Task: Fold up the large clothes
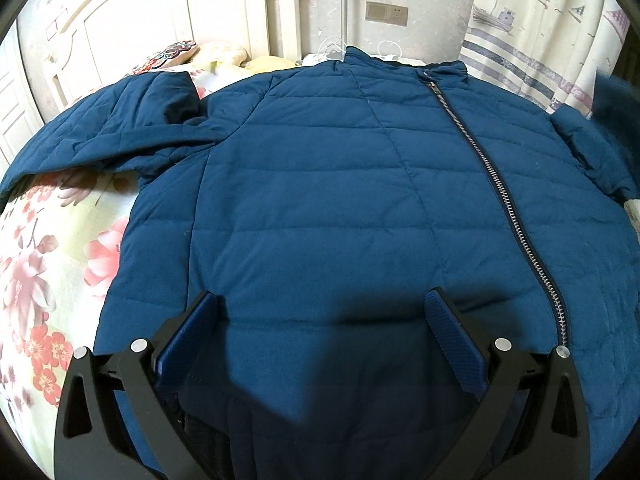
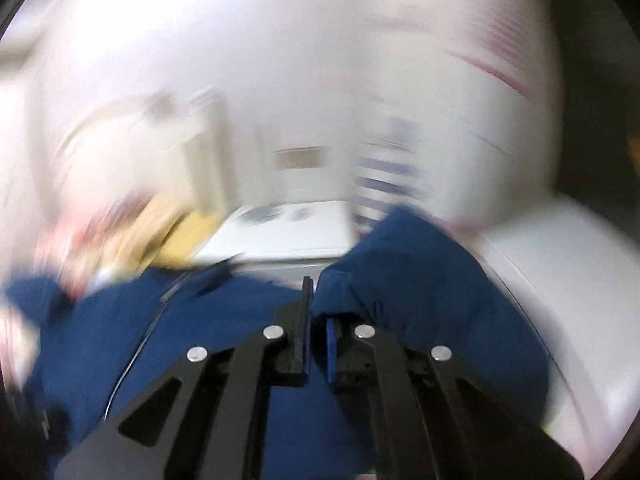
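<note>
On the flowered bedspread (image 1: 60, 248) a large blue quilted jacket (image 1: 320, 184) is laid front-up, collar toward the headboard (image 1: 132, 12), its metal zipper (image 1: 508, 200) closed and running slantwise. One sleeve (image 1: 108, 132) is spread to the picture's left; the other side is bunched near the curtain (image 1: 540, 32).

Left gripper (image 1: 324, 308): jaws stand wide apart over the hem area, pointed steeply down; nothing is pinched between the pads (image 1: 452, 340). Its shadow falls on the lower panel.

Right gripper (image 2: 316, 312): fingers are drawn together with a fold of the blue cloth (image 2: 400, 280) caught at the tips, judged to be the far sleeve or shoulder. That view is heavily blurred, so the exact part held cannot be told.

Step in hand, as judged: the right-side sleeve is to be carried across the chest. For a clean fold, the crease is best kept parallel to the side seam, the sleeve laid flat rather than dropped, and the body pinned near the hem by the left tongs so the padded fabric is not dragged. Trapped air should be pressed out afterward.
</note>
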A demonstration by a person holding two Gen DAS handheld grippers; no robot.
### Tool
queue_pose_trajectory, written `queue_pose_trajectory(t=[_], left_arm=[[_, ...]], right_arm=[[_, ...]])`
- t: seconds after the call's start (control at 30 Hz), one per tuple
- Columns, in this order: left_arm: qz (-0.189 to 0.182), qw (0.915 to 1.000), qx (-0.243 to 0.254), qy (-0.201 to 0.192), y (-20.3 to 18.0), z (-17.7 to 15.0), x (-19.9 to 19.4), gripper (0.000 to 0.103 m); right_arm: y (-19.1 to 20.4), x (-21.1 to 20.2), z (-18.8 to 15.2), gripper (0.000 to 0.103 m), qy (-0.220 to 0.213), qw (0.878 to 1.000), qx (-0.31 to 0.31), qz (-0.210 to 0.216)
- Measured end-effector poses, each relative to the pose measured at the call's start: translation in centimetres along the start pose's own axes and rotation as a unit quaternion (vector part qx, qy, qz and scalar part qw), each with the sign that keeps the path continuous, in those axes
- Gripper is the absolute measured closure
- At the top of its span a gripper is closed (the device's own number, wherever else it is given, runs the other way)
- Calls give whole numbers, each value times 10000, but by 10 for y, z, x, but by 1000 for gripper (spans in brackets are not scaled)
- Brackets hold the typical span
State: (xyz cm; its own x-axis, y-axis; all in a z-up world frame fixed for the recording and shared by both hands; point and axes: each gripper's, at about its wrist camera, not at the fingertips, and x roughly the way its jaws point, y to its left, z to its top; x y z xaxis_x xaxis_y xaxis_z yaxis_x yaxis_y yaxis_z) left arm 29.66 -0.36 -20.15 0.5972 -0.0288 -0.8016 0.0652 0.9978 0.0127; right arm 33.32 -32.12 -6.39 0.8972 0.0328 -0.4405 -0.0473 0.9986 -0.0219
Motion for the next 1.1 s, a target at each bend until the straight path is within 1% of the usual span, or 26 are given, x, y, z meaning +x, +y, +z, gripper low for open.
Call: queue_pose_trajectory(t=[0.03,0.1,0.13,0.17,0.2,0.23,0.27,0.3,0.33,0.37,0.4,0.43,0.47,0.5,0.57,0.6,0.63,0.67,0.7,0.77,0.8,0.87,0.93,1.03,1.07,1.1], left_arm=[[-6,10000,-3,-1,0,0,0,4],[-18,10000,-11,-5,0,0,0,4],[-27,10000,-16,-6,1,0,0,4],[-33,10000,-19,-8,1,0,0,4],[-42,10000,-24,-8,1,0,1,4],[-48,10000,-26,-8,2,0,1,4],[-58,10000,-32,-8,2,0,1,4],[-72,10000,-39,-14,3,0,0,4],[-96,9999,-53,-19,4,0,0,4],[-125,9999,-65,-23,5,0,-1,4],[-137,9999,-57,-18,5,0,-1,4],[-132,9999,-23,9,4,2,-2,4],[-193,9998,3,0,2,4,-7,4],[-381,9992,25,-110,-1,8,-14,5],[-684,9966,180,-419,-16,17,-34,4],[-805,9932,506,-671,-38,28,-49,4],[-840,9902,774,-799,-55,34,-56,4],[-865,9853,1146,-930,-77,40,-63,4],[-889,9756,1702,-1065,-111,48,-68,4],[-943,9515,2679,-1184,-173,59,-68,4],[-941,9415,3002,-1212,-197,63,-64,4],[-897,9234,3527,-1220,-242,70,-54,4],[-1004,9028,4029,-1120,-289,73,-42,4],[-854,8874,4395,-1098,-336,67,-28,5],[-756,8850,4465,-1084,-344,66,-21,19],[-585,8859,4492,-1001,-351,66,-10,35]], right_arm=[[44,7,-3,98,187,9977,-588,274],[100,23,-19,97,655,9875,-1236,724],[135,39,-39,96,1101,9753,-1744,796],[155,52,-53,89,1430,9651,-2057,761],[175,68,-74,75,1883,9497,-2383,767],[184,76,-92,75,2056,9419,-2573,661],[186,70,-95,72,1835,9460,-2617,551],[184,67,-96,65,1891,9464,-2567,514],[174,62,-90,59,2095,9476,-2325,648],[169,55,-84,40,2186,9492,-2114,806],[161,35,-78,17,2163,9533,-1832,1048],[144,8,-71,10,1935,9602,-1543,1294],[137,-14,-72,6,1763,9638,-1430,1400],[124,-36,-75,6,1632,9656,-1325,1528],[98,-72,-92,6,1554,9660,-1088,1757],[90,-82,-102,6,1582,9654,-980,1827],[81,-97,-116,7,1614,9648,-881,1880],[75,-105,-131,8,1690,9634,-779,1931],[74,-107,-146,9,1801,9614,-740,1942],[81,-112,-166,9,1953,9598,-769,1865],[85,-107,-174,9,2073,9583,-822,1787],[94,-105,-176,9,2034,9600,-1038,1619],[96,-102,-174,9,1991,9593,-1096,1673],[89,-94,-173,9,1996,9587,-926,1803],[88,-96,-173,9,1982,9590,-894,1818],[87,-96,-173,9,1975,9593,-868,1821]])
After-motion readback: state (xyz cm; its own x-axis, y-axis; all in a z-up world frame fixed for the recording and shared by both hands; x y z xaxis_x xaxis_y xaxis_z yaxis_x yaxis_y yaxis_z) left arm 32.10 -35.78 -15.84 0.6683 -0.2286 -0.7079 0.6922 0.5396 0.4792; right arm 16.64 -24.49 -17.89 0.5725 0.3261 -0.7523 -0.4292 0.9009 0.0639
